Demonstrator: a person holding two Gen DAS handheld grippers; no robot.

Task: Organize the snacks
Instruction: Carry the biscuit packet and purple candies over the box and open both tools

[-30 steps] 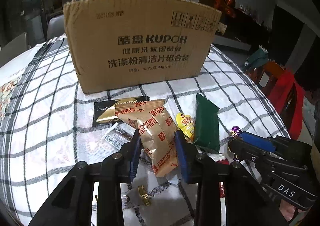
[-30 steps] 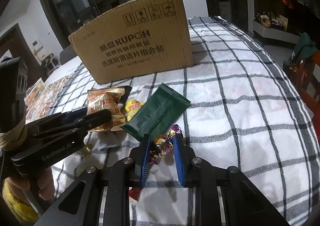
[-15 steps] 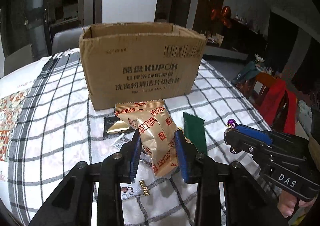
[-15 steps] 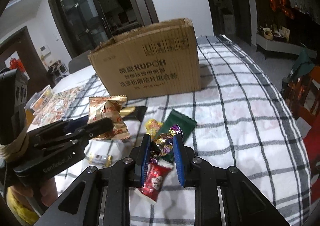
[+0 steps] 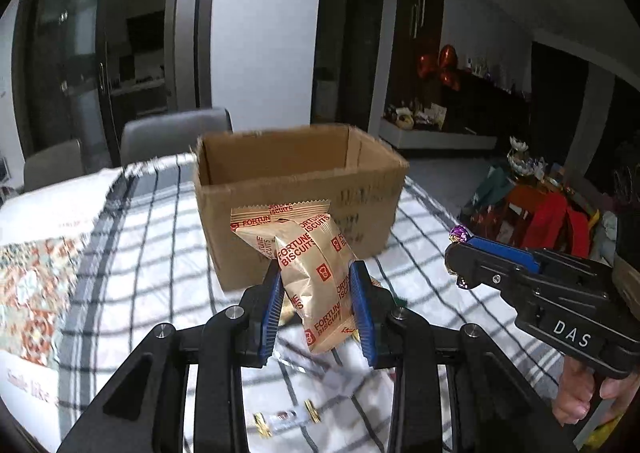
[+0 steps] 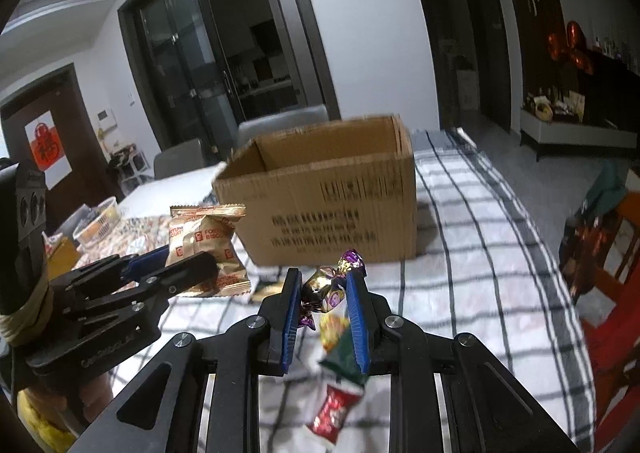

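Note:
My left gripper (image 5: 316, 293) is shut on two gold Fortune Biscuits packets (image 5: 308, 261) and holds them above the table, in front of the open cardboard box (image 5: 296, 189). My right gripper (image 6: 323, 293) is shut on a purple and gold wrapped candy (image 6: 328, 285), also lifted, facing the box (image 6: 320, 193). In the left wrist view the right gripper (image 5: 456, 249) shows at right with the candy tip (image 5: 459, 232). In the right wrist view the left gripper (image 6: 192, 263) shows at left with the packets (image 6: 204, 245).
On the checked tablecloth (image 6: 480, 273) below lie a green packet (image 6: 344, 361), a yellow candy (image 6: 332, 327), a red candy (image 6: 332, 409) and a small gold-ended sweet (image 5: 284, 417). Grey chairs (image 5: 176, 137) stand behind the box. A red chair (image 6: 616, 293) is at right.
Both grippers have risen from the table with their snacks, and the open top of the box has come into view.

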